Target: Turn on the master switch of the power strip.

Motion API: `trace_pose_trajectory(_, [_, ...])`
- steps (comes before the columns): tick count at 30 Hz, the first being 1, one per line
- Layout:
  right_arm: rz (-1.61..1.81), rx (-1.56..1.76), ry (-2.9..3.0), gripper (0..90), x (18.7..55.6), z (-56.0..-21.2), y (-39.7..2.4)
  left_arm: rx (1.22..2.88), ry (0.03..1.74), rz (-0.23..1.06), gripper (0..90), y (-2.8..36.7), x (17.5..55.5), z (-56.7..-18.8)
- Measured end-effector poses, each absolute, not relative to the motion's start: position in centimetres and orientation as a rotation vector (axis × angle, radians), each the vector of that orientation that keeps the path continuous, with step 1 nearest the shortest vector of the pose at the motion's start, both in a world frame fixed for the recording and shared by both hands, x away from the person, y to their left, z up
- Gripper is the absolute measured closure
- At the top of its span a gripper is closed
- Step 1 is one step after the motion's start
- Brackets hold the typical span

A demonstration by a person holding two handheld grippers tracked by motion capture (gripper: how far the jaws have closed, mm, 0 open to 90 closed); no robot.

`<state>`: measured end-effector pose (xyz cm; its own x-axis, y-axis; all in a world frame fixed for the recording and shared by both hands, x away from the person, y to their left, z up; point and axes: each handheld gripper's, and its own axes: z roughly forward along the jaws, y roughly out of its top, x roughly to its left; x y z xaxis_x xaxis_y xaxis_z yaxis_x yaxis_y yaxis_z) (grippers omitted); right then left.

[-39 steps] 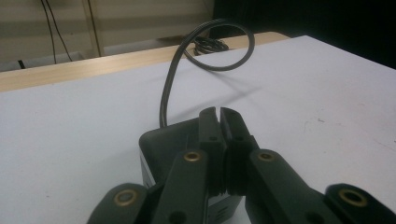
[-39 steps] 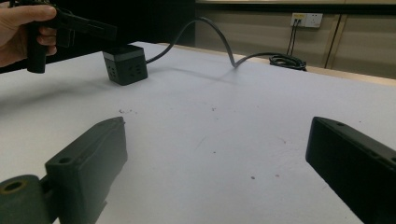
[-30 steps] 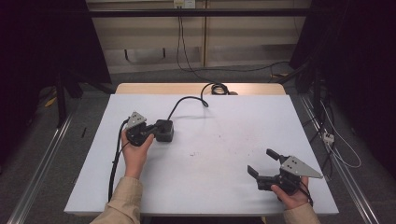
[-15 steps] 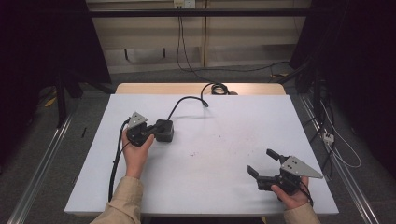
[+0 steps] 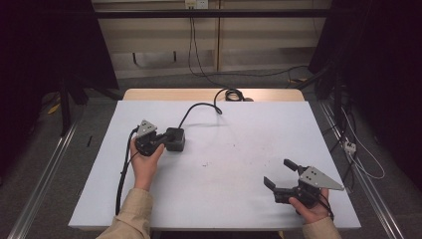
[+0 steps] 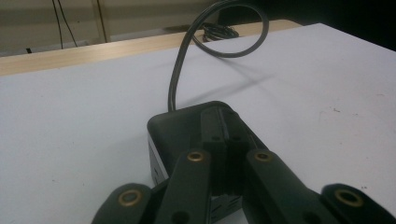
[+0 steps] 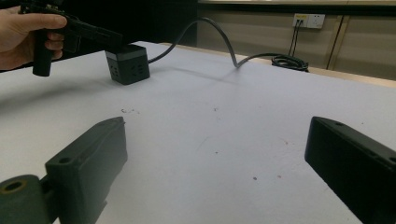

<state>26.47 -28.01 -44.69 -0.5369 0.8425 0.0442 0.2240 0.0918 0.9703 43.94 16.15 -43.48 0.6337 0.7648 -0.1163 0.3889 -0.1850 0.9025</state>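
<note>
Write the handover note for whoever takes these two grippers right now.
Left gripper: jaws shut, pressed together, resting on top of the black socket cube; they do not clamp it.
Right gripper: jaws wide open, nothing between them, held low over the table near its front right corner.
The cube stands left of centre; its cable runs to the far edge.
Done: left gripper has reached the cube. Left: probably grasp or move it.

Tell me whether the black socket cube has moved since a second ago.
No. The black socket cube sits at the same spot left of the table's middle, under the shut left gripper.
</note>
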Motion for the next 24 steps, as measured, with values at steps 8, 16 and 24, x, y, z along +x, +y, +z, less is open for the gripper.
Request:
trace_pose_trajectory(8, [1.470, 1.047, 1.829, 5.3, 26.49, -44.70, -28.01, 1.805, 0.924, 0.446, 90.0, 16.13, 43.94, -43.49])
trace_pose_trajectory(16, [1.470, 1.049, 1.827, 5.3, 26.46, -44.70, -28.01, 1.817, 0.924, 0.458, 90.0, 15.95, 43.90, -43.48])
trace_pose_trajectory(24, [1.470, 1.049, 1.828, 5.3, 26.45, -44.70, -28.01, 1.828, 0.917, 0.462, 90.0, 15.97, 43.92, -43.49])
